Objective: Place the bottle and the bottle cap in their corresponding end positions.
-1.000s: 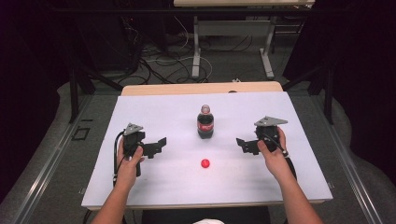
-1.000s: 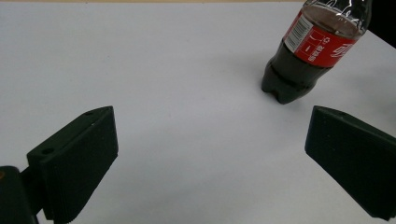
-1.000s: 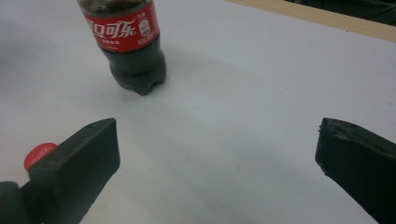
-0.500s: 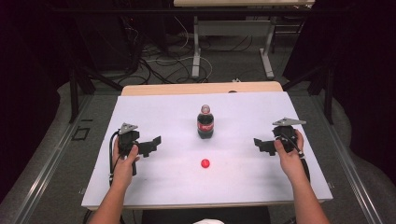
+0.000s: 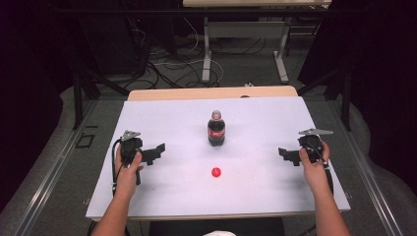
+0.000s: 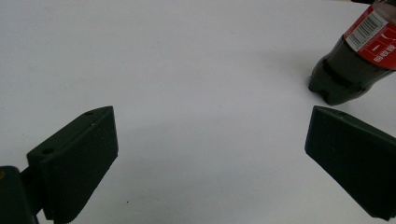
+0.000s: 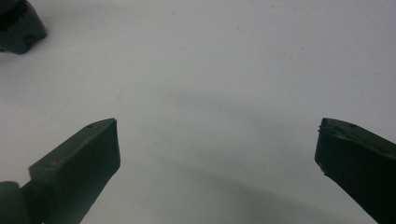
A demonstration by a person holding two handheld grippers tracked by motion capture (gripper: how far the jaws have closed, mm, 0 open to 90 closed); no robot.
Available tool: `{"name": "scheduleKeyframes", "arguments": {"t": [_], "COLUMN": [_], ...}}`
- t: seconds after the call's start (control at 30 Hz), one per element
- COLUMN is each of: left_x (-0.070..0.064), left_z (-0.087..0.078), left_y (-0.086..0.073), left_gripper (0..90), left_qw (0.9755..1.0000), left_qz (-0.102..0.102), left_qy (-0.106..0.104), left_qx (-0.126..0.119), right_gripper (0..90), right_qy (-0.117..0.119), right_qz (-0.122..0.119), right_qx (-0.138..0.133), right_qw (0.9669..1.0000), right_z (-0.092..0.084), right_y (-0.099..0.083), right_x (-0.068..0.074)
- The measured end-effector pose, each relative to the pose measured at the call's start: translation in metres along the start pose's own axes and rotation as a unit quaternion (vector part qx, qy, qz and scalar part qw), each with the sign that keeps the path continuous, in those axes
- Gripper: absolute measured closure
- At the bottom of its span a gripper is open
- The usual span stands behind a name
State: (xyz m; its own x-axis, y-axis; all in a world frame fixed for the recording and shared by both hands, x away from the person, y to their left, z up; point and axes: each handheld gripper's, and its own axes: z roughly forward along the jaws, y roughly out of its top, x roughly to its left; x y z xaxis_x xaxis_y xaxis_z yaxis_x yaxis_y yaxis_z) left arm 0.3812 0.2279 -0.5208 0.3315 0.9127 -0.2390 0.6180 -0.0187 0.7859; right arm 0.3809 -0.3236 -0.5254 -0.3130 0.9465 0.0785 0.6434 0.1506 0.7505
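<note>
A dark cola bottle [image 5: 216, 130] with a red label stands upright at the middle of the white table [image 5: 255, 118]. A small red round cap [image 5: 216, 172] lies on the table in front of it. My left gripper [image 5: 156, 151] is held at the table's left, its jaws open and pointing toward the bottle. In the left gripper view the gripper [image 6: 210, 154] holds nothing, and the bottle [image 6: 355, 60] is at the upper right. At the table's right, my right gripper [image 5: 286, 155] is open and also points inward. Its own view shows the gripper [image 7: 217, 163] with nothing between the jaws and the bottle's base [image 7: 18, 25] at the upper left.
Beyond the white sheet a strip of wooden tabletop [image 5: 211, 93] shows at the far edge. Cables [image 5: 167, 64] and another table's legs [image 5: 206, 44] are on the floor behind. Dark curtains stand on both sides.
The right gripper has moved outward to the right, away from the bottle. The left gripper has drifted a little to the left. Bottle and cap have not moved.
</note>
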Motion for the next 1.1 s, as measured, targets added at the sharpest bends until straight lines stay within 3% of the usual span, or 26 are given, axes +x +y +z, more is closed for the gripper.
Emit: {"name": "scheduleKeyframes", "arguments": {"t": [0.3,0.9,1.1], "left_x": [0.007,0.013,0.014], "left_z": [0.003,0.006,0.006], "left_y": [-0.003,-0.006,-0.006], "left_gripper": [2.9,2.9,2.9], "left_qw": [0.9999,0.9997,0.9996], "left_qz": [-0.007,-0.013,-0.013], "left_qy": [0.008,0.012,0.013], "left_qx": [0.010,0.015,0.019], "right_gripper": [0.0,0.0,0.0], "right_qy": [-0.006,0.001,0.001], "right_qz": [0.017,-0.007,-0.003], "right_qx": [0.007,0.023,0.023], "right_qw": [0.9998,0.9997,0.9997], "right_z": [0.001,0.011,0.010], "right_y": [-0.009,-0.013,-0.013], "right_x": [-0.009,-0.001,0.000]}}
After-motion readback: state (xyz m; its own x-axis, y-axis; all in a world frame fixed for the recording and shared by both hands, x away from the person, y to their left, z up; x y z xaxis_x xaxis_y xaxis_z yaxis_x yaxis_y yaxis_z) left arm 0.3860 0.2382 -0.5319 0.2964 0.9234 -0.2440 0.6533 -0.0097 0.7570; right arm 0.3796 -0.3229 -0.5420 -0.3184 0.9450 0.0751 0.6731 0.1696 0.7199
